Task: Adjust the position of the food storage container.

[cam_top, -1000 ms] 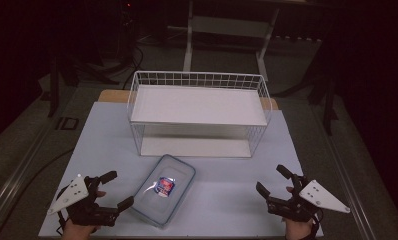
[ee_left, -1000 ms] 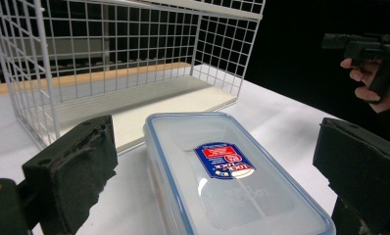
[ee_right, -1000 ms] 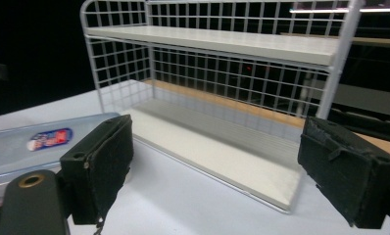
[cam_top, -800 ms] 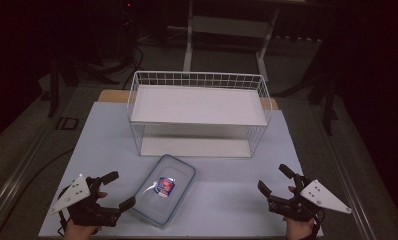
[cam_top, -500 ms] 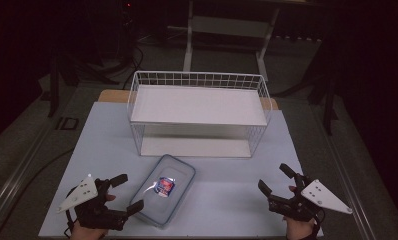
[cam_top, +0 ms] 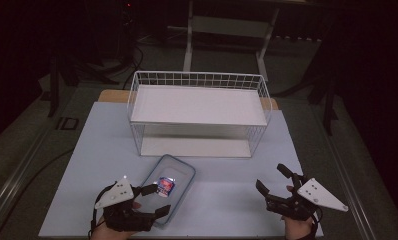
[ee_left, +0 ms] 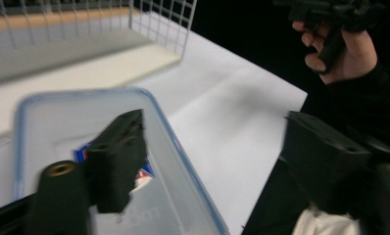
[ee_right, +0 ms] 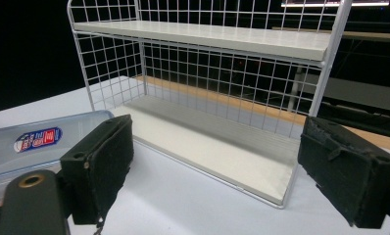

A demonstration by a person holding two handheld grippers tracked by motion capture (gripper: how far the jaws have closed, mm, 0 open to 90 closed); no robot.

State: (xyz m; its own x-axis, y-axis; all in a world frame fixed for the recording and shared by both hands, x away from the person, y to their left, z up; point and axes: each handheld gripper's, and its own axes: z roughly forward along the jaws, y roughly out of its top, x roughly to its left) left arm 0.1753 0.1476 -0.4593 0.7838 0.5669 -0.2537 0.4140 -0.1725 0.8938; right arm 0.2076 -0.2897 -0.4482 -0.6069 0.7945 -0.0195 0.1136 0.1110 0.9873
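A clear plastic container (cam_top: 179, 172) with a blue rim and a red-and-blue label lies flat on the white table, in front of the rack. My left gripper (cam_top: 157, 200) is open at the container's near end. In the left gripper view, one jaw hangs over the container (ee_left: 60, 112) and the other stands outside its rim, so the left gripper (ee_left: 217, 161) straddles that edge. My right gripper (cam_top: 269, 178) is open and holds nothing at the front right of the table. In the right gripper view, the right gripper (ee_right: 222, 169) faces the rack, with the container (ee_right: 36, 142) at the left.
A white two-tier wire rack (cam_top: 199, 107) stands at the middle back of the white table top (cam_top: 102, 150), its shelves (ee_right: 207, 142) bare. The hand holding the right gripper (ee_left: 340, 29) appears far off in the left gripper view. Dark floor, cables and a stand surround the table.
My left gripper has moved right and forward, up to the container, so one jaw is now over it. The right gripper has barely shifted.
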